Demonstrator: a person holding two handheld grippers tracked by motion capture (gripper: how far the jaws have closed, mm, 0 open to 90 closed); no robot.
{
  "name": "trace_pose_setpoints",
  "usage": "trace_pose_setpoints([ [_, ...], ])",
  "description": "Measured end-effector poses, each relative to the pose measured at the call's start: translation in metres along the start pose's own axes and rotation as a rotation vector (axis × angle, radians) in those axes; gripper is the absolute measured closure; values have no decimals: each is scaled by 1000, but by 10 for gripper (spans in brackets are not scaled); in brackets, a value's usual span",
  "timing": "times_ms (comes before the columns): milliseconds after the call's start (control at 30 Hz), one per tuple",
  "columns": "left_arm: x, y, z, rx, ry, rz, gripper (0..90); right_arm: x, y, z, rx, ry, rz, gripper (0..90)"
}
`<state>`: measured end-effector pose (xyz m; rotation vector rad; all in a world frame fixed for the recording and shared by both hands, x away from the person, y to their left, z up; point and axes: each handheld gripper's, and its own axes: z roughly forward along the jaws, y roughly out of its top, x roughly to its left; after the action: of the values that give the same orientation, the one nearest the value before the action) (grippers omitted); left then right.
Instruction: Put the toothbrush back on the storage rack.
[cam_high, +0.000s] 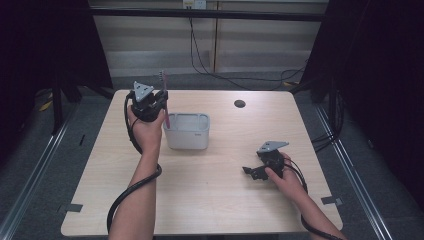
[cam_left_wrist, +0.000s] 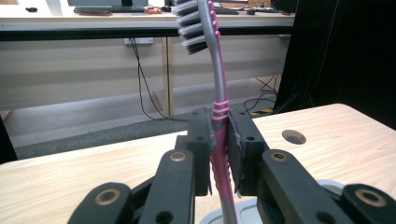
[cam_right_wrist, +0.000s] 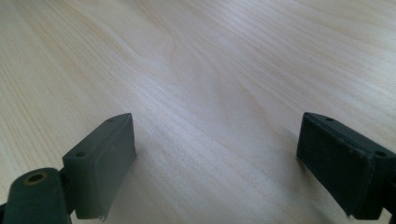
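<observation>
Left tool (cam_high: 161, 97) pinches a pink/grey toothbrush (cam_left_wrist: 220, 135) mid-handle, brush upright, bristle head up, lower end dipping into the grey bin (cam_high: 187, 131) just beside the hand. Bin sits on the desk (cam_high: 220, 200), left of centre. Right tool (cam_high: 252, 171) low over bare desk at right, well apart from bin; jaws spread wide w/ nothing between. Round hole (cam_high: 240, 103) near desk's far edge.

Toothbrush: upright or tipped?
Upright. The toothbrush stands bristles-up, clamped in the left gripper above the grey bin.
</observation>
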<state>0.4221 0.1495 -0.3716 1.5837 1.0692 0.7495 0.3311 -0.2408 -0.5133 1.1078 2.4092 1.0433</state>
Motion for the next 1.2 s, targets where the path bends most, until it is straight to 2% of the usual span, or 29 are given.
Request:
trace_pose_setpoints([
  [267,-1,-4,2,9,2,5,799,0,0,0,1,0,-2,110],
  [867,1,-16,4,41,2,-17,797,0,0,0,0,0,-3,111],
  [1200,0,-21,4,54,-4,-9,796,0,0,0,0,0,-3,111],
])
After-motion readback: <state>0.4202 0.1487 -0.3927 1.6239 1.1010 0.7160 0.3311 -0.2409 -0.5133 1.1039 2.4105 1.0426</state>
